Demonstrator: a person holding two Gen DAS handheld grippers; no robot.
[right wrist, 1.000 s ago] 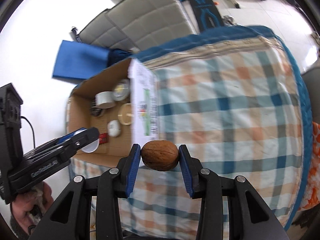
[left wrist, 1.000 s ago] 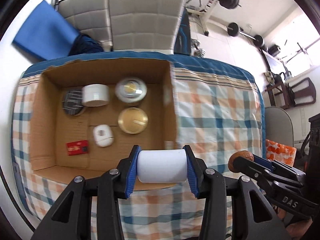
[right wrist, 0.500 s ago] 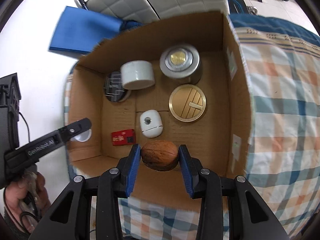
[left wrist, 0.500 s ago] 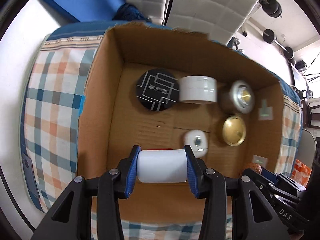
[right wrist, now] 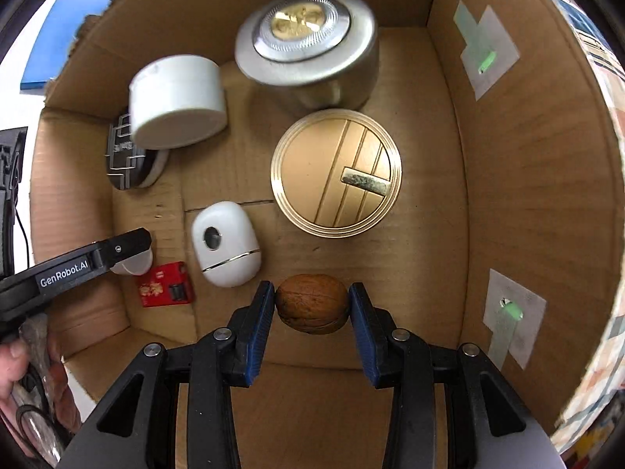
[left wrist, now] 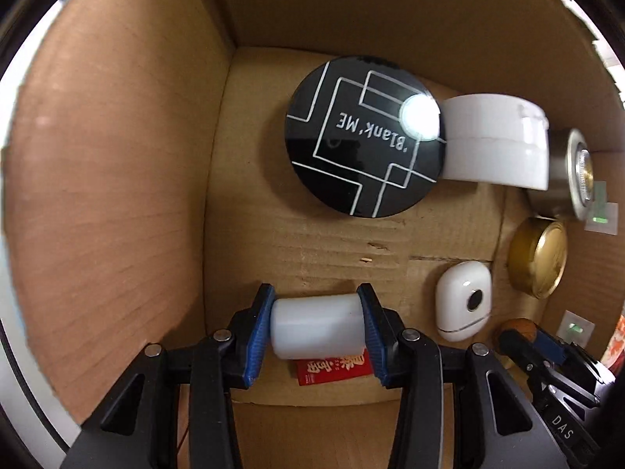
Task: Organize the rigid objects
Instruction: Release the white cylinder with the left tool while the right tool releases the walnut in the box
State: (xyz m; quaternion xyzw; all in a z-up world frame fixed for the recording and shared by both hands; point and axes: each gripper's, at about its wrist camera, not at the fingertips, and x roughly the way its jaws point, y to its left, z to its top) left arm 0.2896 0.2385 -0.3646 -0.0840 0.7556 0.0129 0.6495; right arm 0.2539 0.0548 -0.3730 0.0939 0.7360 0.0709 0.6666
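Both grippers hang inside the cardboard box (left wrist: pixel 117 203) (right wrist: pixel 519 179), pointing down. My left gripper (left wrist: pixel 317 328) is shut on a white cylinder (left wrist: pixel 317 326), just over a small red packet (left wrist: pixel 332 369) at the box's left front. My right gripper (right wrist: pixel 311 306) is shut on a brown walnut (right wrist: pixel 311 305), near the box floor in front of a gold round tin (right wrist: pixel 336 178). In the right wrist view the left gripper (right wrist: pixel 131 258) with its white cylinder (right wrist: pixel 134 265) shows at the left. The walnut (left wrist: pixel 517 328) also shows at the lower right of the left wrist view.
On the box floor lie a black round disc (left wrist: pixel 365 136), a white jar (right wrist: pixel 177 101), a silver tin (right wrist: pixel 308 47), a white oval case (right wrist: pixel 224 244) and the red packet (right wrist: pixel 166 283). A person's hand (right wrist: pixel 23 375) holds the left gripper. Checked cloth (right wrist: pixel 601 351) lies outside.
Both grippers came from above the checked cloth, moved over the box and sank down into it, each still holding its object. The box contents now fill both views.
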